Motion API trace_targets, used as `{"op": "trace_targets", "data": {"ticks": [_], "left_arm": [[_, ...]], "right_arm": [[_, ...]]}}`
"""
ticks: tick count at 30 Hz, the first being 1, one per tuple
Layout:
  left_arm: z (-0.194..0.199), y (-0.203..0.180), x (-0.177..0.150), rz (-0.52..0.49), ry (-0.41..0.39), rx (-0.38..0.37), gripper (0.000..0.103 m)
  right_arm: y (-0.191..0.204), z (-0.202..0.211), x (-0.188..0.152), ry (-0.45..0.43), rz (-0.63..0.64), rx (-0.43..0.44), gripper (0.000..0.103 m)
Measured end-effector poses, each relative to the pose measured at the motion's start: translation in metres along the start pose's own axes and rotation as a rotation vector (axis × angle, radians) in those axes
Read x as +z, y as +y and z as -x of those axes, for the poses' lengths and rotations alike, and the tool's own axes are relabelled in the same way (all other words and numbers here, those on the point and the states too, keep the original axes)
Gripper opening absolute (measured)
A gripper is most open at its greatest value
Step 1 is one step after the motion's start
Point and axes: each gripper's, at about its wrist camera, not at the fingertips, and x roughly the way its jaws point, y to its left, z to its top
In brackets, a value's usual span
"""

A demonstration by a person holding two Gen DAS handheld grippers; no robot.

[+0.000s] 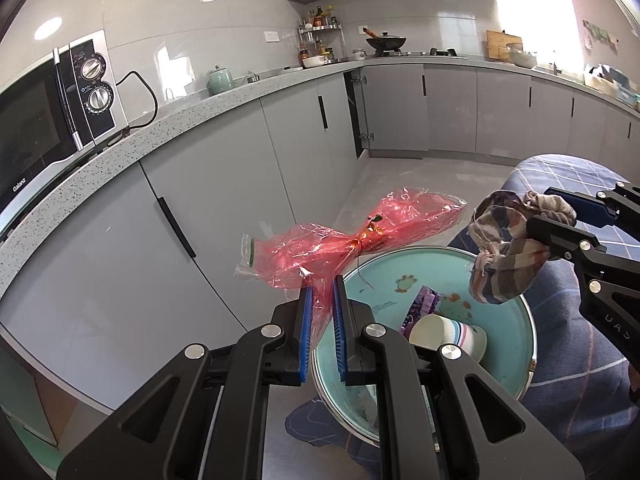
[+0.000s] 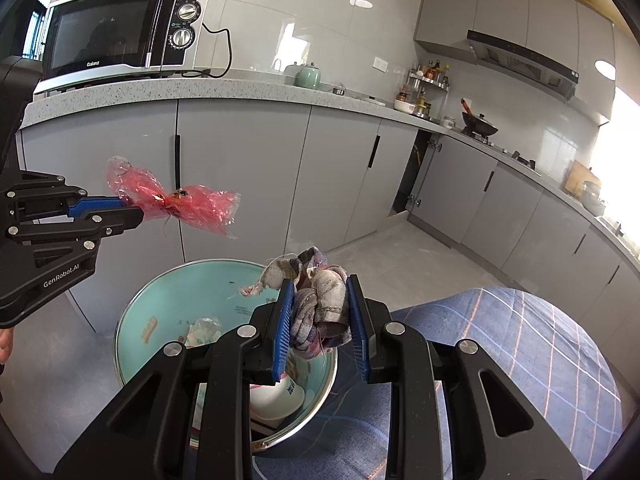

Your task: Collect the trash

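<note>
Left claw [image 1: 322, 308] nearly closed, blue pads pinching one end of a crumpled red cellophane wrapper [image 1: 352, 236]; remainder of wrapper projecting forward past the fingertips, tied at its middle, suspended above the far-left rim of the basin [image 1: 530, 320]. Right claw [image 2: 320, 320] partly closed, pads pressed on both sides of one bunched plaid rag [image 2: 318, 300]; rag suspended over the near-right rim of the same basin. Two claws, each with one item, well apart from each other. One turquoise-lined basin with metal rim, standing beside a blue checked cloth [image 2: 520, 340]. Inside the basin: one overturned paper cup [image 1: 448, 334], one purple packet [image 1: 424, 304], further scraps too small to identify. One microwave [image 2: 120, 32] on the bench [image 2: 240, 88] behind.
</note>
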Motion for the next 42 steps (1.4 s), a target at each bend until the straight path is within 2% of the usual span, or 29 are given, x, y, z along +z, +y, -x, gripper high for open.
{"op": "trace_targets", "data": {"ticks": [8,10,11,13,14,15,16,19,22,24,28,36,42], "left_arm": [[0.001,0.001,0.001,0.000,-0.006,-0.009,0.012],[0.001,0.001,0.000,-0.003,-0.007,-0.012,0.017],[0.001,0.000,0.000,-0.003,-0.009,-0.010,0.020],[0.003,-0.002,-0.001,0.002,-0.013,-0.014,0.030],[0.003,-0.002,-0.001,0.001,-0.012,-0.021,0.032],[0.004,-0.001,0.000,0.002,-0.013,-0.021,0.048],[0.005,-0.001,-0.001,0.006,-0.019,-0.013,0.063],[0.011,0.000,-0.003,-0.002,-0.027,0.002,0.066],[0.019,0.006,-0.008,0.013,-0.034,0.009,0.084],[0.027,0.009,-0.012,0.021,-0.038,0.003,0.086],[0.048,0.011,-0.023,0.033,-0.072,-0.002,0.095],[0.082,0.010,-0.027,0.048,-0.134,-0.033,0.097],[0.093,0.003,-0.026,0.039,-0.157,-0.047,0.097]], "right_arm": [[0.001,-0.001,0.000,-0.004,0.002,-0.001,0.028],[0.000,-0.001,-0.001,-0.006,-0.003,-0.001,0.030],[-0.001,0.000,-0.001,-0.011,-0.007,-0.001,0.035],[-0.004,0.000,-0.002,-0.017,-0.020,0.003,0.042],[-0.005,0.000,-0.003,-0.017,-0.026,0.007,0.054],[-0.008,0.002,-0.004,-0.029,-0.039,0.008,0.066],[-0.010,0.004,-0.006,-0.034,-0.049,0.005,0.069],[-0.016,0.009,-0.010,-0.030,-0.081,0.002,0.069],[-0.024,0.020,-0.017,-0.037,-0.120,-0.005,0.074],[-0.030,0.030,-0.022,-0.045,-0.155,-0.009,0.078],[-0.037,0.055,-0.033,-0.046,-0.201,-0.028,0.080],[-0.044,0.108,-0.044,-0.099,-0.216,-0.116,0.086],[-0.045,0.129,-0.047,-0.128,-0.213,-0.151,0.086]]}}
